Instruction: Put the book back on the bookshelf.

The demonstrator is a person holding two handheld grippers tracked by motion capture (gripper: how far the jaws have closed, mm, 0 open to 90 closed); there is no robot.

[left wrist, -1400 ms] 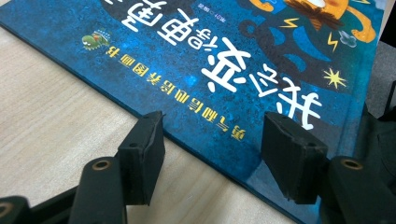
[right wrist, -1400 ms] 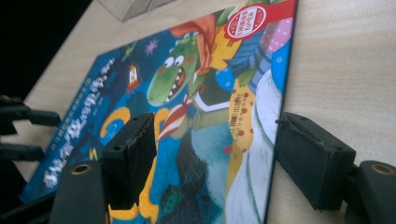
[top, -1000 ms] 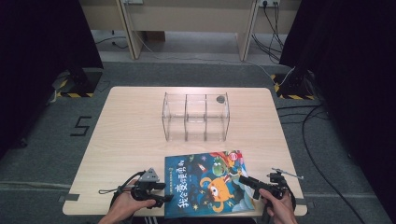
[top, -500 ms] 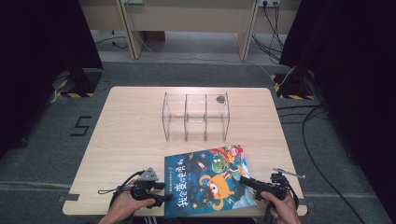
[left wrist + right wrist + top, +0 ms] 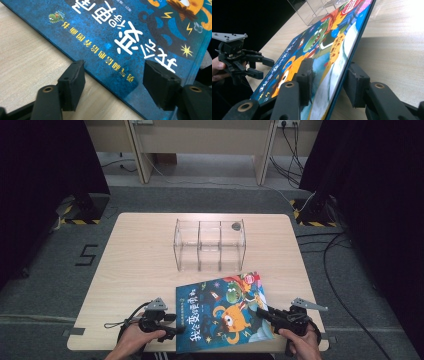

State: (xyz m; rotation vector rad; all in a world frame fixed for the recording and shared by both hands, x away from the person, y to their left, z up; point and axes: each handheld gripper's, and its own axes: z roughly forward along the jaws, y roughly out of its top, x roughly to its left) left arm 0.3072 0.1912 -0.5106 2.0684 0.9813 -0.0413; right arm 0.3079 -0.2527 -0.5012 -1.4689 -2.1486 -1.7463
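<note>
Book (image 5: 222, 312) lies at near edge of surface (image 5: 145, 270), cover up, R edge raised off the wood. R claw (image 5: 328, 82) straddles that edge, one pad on cover, other under; jaws just widened a bit, pinch can't be confirmed. L claw (image 5: 112, 85) spread over book's L edge, jaws just opened, not gripping. Farther back, clear 3-bay box (image 5: 210, 245) at mid-surface, apart from book.
</note>
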